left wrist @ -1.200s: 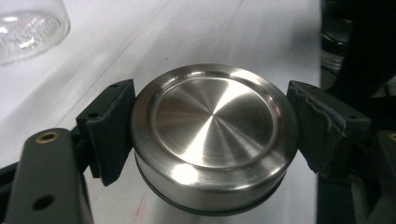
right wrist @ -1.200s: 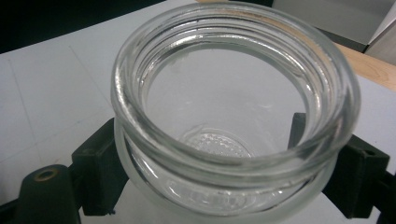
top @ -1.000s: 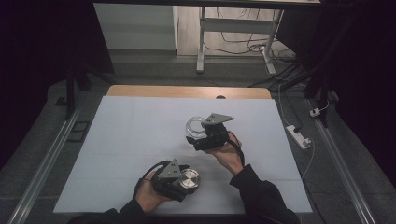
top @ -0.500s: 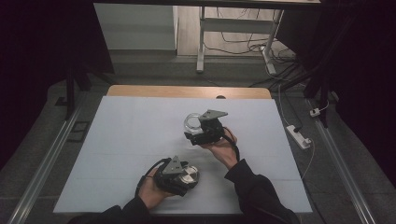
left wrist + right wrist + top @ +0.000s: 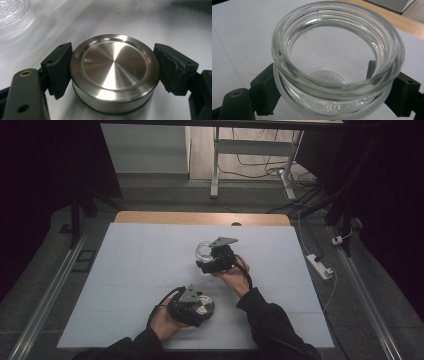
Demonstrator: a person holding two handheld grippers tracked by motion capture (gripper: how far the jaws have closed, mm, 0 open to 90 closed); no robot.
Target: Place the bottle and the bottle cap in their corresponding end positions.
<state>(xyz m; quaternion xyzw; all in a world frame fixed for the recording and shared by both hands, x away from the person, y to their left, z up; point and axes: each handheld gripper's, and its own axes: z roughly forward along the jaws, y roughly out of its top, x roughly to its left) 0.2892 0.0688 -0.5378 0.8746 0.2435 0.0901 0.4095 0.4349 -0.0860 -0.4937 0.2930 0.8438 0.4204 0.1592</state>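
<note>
Jar (image 5: pixel 202 251) sits mid-worktop (image 5: pixel 125 270) in my right gripper (image 5: pixel 210 260), forearm angled in from below; since a second ago that hand has drifted left. My left gripper (image 5: pixel 197 305) rests nearer me. Left gripper view: fingers (image 5: pixel 58 67) clamp the steel lid (image 5: pixel 113 72), flat on the worktop. Right gripper view: fingers (image 5: pixel 263 93) squeeze the jar's neck.

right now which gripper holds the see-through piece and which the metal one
The right gripper clamps the clear glass jar, open and empty. The left gripper clamps the steel lid.
</note>
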